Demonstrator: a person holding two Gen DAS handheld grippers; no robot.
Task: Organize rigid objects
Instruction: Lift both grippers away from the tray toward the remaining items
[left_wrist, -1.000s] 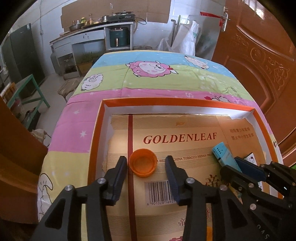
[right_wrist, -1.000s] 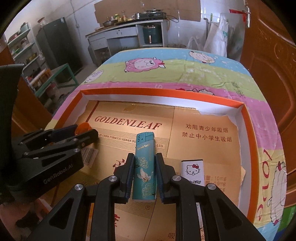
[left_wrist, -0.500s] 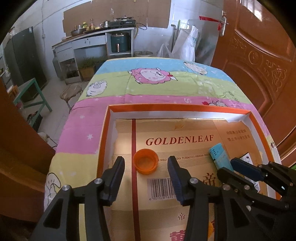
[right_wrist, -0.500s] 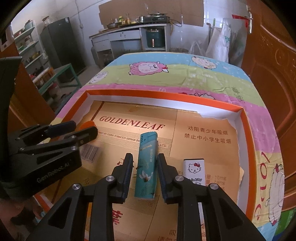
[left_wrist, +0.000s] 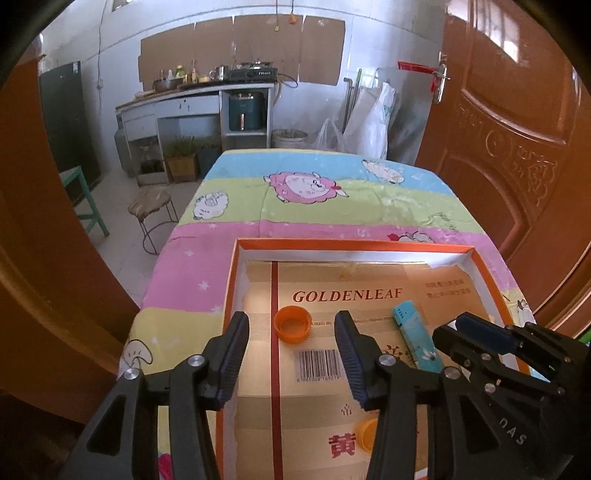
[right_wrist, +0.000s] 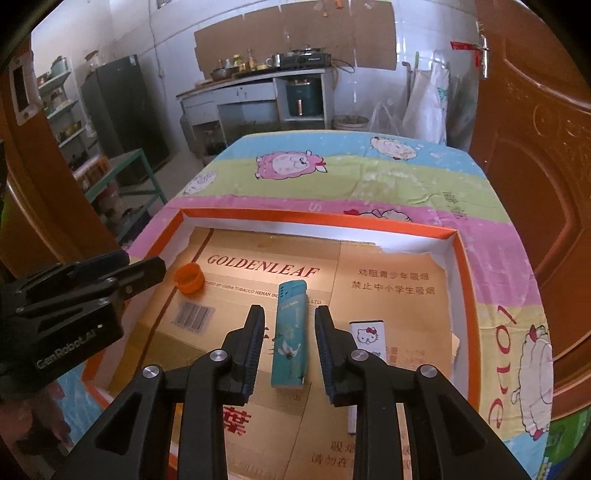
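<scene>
An orange bottle cap (left_wrist: 293, 325) lies open side up on the cardboard floor of the orange-rimmed box (left_wrist: 351, 244); it also shows in the right wrist view (right_wrist: 189, 279). My left gripper (left_wrist: 291, 325) is open, raised above and behind the cap, touching nothing. A teal lighter (right_wrist: 290, 334) lies flat on the cardboard between the open fingers of my right gripper (right_wrist: 289, 320), which does not touch it; it shows in the left wrist view (left_wrist: 415, 339). A white Hello Kitty lighter (right_wrist: 367, 339) lies to its right. A second orange cap (left_wrist: 365, 435) lies nearer me.
The box rim (right_wrist: 317, 216) sits on a table under a cartoon sheep cloth (right_wrist: 332, 173). A brown wooden door (right_wrist: 535, 147) stands at the right. A stool (left_wrist: 151, 206) and a kitchen counter (left_wrist: 199, 107) are beyond the table.
My right gripper has opened and let go of the teal lighter, which now lies on the cardboard. Both grippers have risen and drawn back. The orange cap has not moved.
</scene>
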